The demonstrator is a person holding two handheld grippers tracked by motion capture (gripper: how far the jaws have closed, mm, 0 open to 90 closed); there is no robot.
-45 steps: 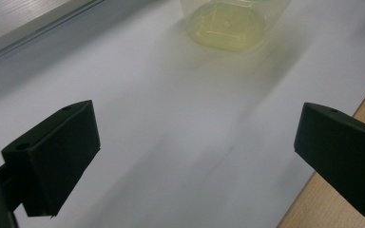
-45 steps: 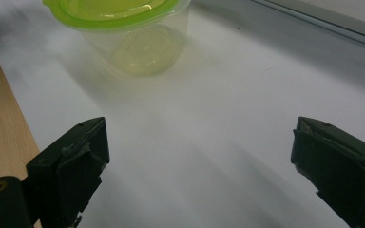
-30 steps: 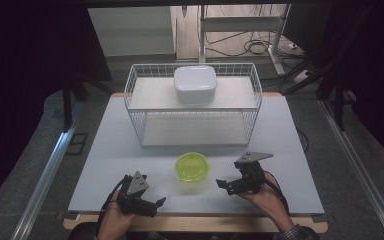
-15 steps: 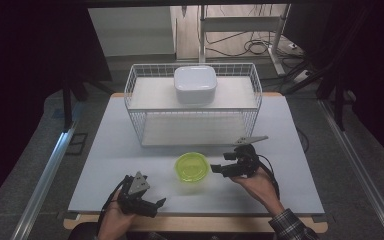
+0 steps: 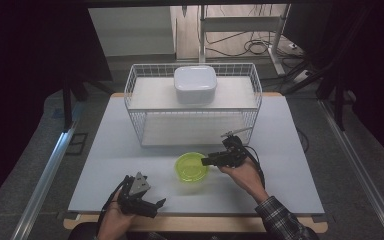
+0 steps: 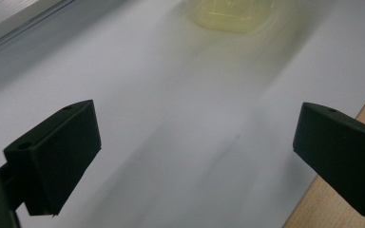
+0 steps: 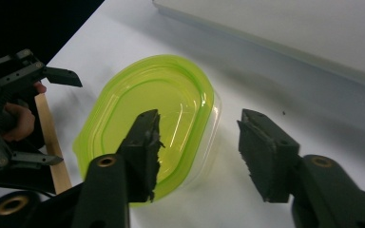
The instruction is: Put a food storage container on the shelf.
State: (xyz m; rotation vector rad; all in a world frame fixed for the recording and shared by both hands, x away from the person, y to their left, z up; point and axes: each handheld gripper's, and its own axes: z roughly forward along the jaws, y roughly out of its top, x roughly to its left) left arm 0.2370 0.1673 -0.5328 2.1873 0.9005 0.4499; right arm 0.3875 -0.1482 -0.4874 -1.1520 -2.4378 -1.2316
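A see-through lime-green oval container (image 5: 191,168) lies on the pale table top, in front of the wire rack. My right gripper (image 5: 206,161) is open at its right rim. In the right gripper view one jaw hangs over the inside of the green container (image 7: 147,114) and the other jaw stands outside its rim, so the right gripper (image 7: 197,137) straddles the edge without closing. My left gripper (image 5: 156,205) is held open and empty near the table's front edge, to the left of the container. In its own view the left gripper (image 6: 195,137) has wide-spread jaws, with the green container (image 6: 233,14) blurred far ahead.
A white wire rack (image 5: 135,117) stands at the back middle of the table (image 5: 110,160), with a white lidded box (image 5: 195,84) on its top shelf. A wooden strip (image 5: 205,224) runs along the front edge. Cables lie on the floor behind.
My right gripper has moved left and forward to the green container, and its jaws now straddle the rim. The left gripper has hardly moved.
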